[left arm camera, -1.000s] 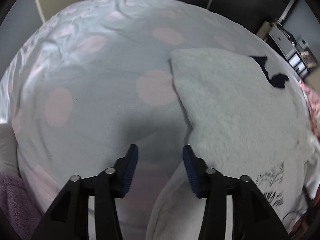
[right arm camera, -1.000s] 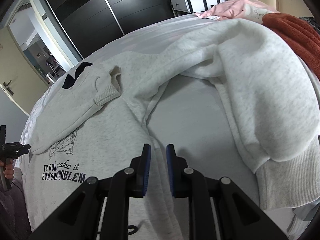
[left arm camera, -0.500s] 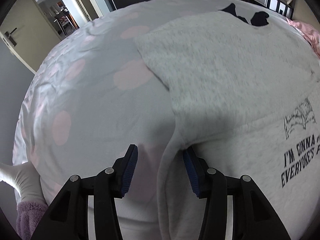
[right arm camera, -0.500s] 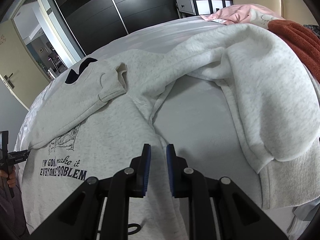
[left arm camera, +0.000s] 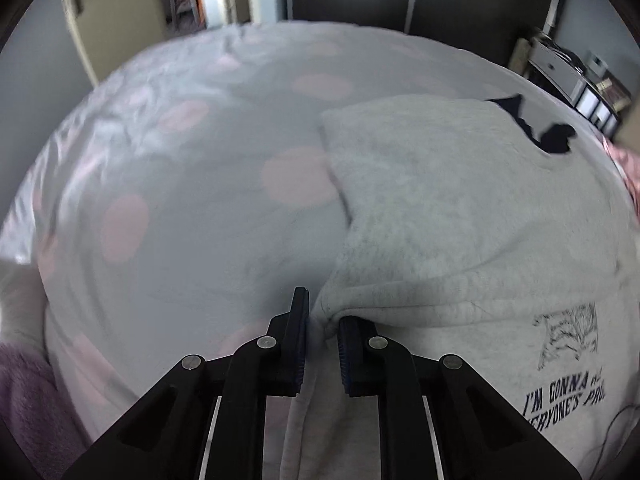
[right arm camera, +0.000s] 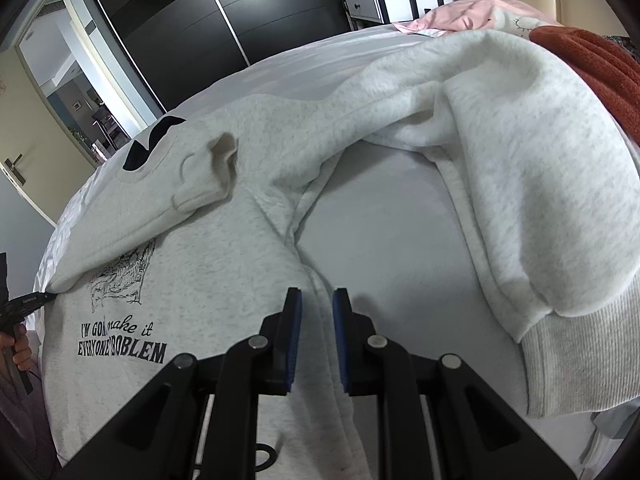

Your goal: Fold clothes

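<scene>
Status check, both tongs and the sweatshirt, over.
Left tongs shut on sweatshirt side edge. Right tongs shut on the opposite edge. One sleeve still unfolded. Nothing in the way.

Home bedroom, spotted bed cover, dark sliding wardrobe, open door

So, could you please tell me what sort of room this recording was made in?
Most likely a bedroom at home: the grey sweatshirt lies spread on a bed with a pink-dotted cover, dark sliding wardrobe doors stand behind it, and a white drawer unit sits by the wall.
</scene>
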